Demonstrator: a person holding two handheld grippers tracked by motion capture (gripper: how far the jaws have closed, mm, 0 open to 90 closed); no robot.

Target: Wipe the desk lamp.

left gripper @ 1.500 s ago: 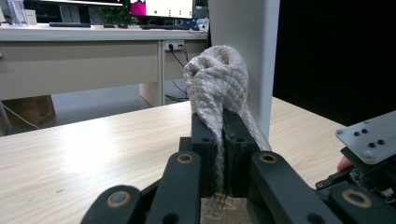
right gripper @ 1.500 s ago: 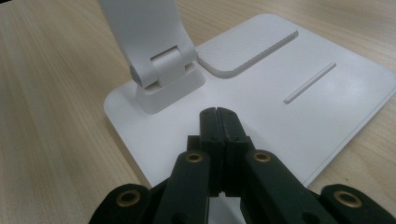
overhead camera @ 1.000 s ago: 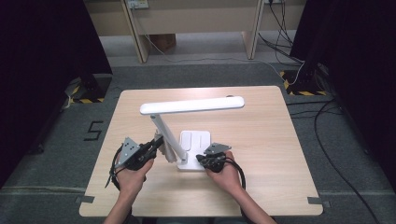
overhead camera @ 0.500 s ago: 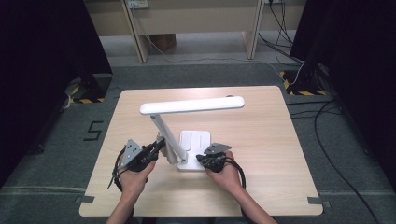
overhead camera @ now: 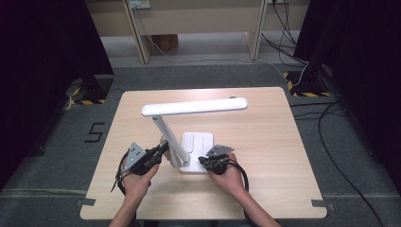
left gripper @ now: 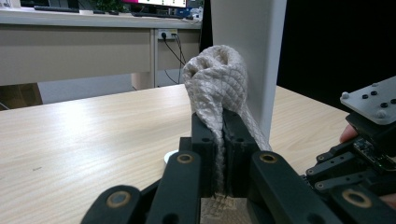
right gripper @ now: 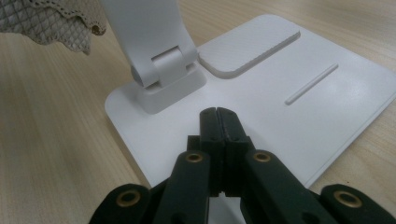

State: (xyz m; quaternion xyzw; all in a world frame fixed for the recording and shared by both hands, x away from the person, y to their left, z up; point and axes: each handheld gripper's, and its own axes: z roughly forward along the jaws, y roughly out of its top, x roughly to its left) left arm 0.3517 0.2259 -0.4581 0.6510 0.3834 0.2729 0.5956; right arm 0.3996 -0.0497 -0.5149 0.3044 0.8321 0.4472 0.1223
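Note:
A white desk lamp [overhead camera: 194, 107] stands mid-table, its slanted arm [overhead camera: 171, 139] rising from a flat white base [overhead camera: 198, 142]. My left gripper [left gripper: 218, 122] is shut on a beige quilted cloth [left gripper: 215, 79], pressed against the lamp arm [left gripper: 252, 51]. In the high view the left gripper [overhead camera: 163, 149] sits just left of the arm. My right gripper [right gripper: 217, 114] is shut with nothing between its jaws, its tips resting on the lamp base [right gripper: 299, 112] near the hinge [right gripper: 166, 70]. In the high view the right gripper [overhead camera: 204, 162] is at the base's front edge.
The wooden table [overhead camera: 265, 142] has bare surface right of and behind the lamp. Cables [overhead camera: 331, 118] trail on the floor at the right, and desk legs [overhead camera: 255, 28] stand beyond the table. The cloth's edge [right gripper: 51, 21] hangs at the upper left of the right gripper view.
The left gripper with the cloth has shifted slightly along the lamp arm. The right gripper stays put on the base.

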